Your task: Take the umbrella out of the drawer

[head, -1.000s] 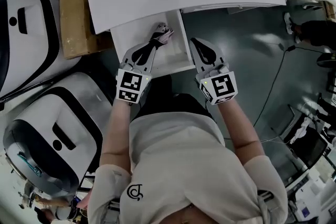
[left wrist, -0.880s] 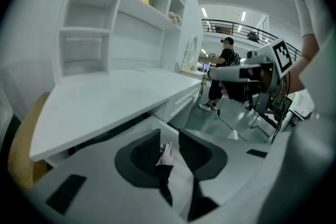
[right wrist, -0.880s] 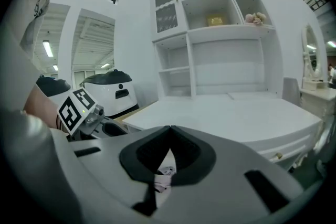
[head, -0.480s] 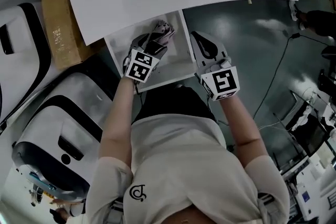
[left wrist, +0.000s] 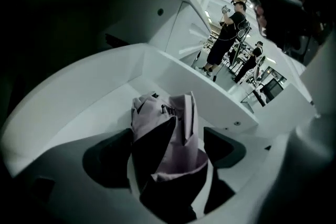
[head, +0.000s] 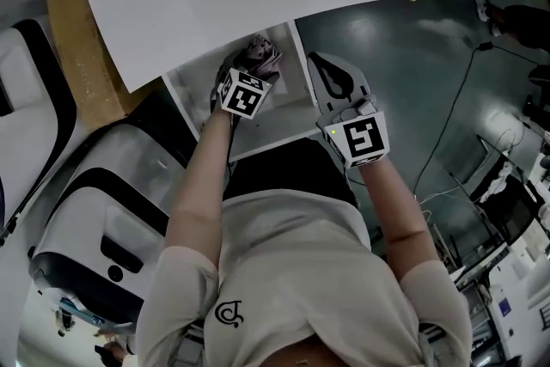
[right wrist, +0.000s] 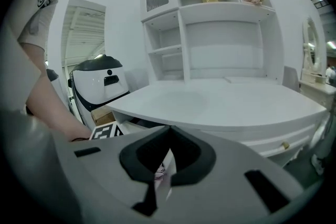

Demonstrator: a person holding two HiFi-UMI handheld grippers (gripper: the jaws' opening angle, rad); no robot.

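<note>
Two grippers | left gripper: opening, umbrella between jaws in drawer, unpinched | right gripper: pressed together, empty | umbrella: likely light, soft, slippery; grip mid-body

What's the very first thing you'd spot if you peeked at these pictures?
The folded lilac-and-black umbrella jumps out, lying in the open white drawer under the desk top. The left gripper reaches down with a jaw on either side of it, opening and not pressing it. The right gripper is shut, just by the drawer's right side.
</note>
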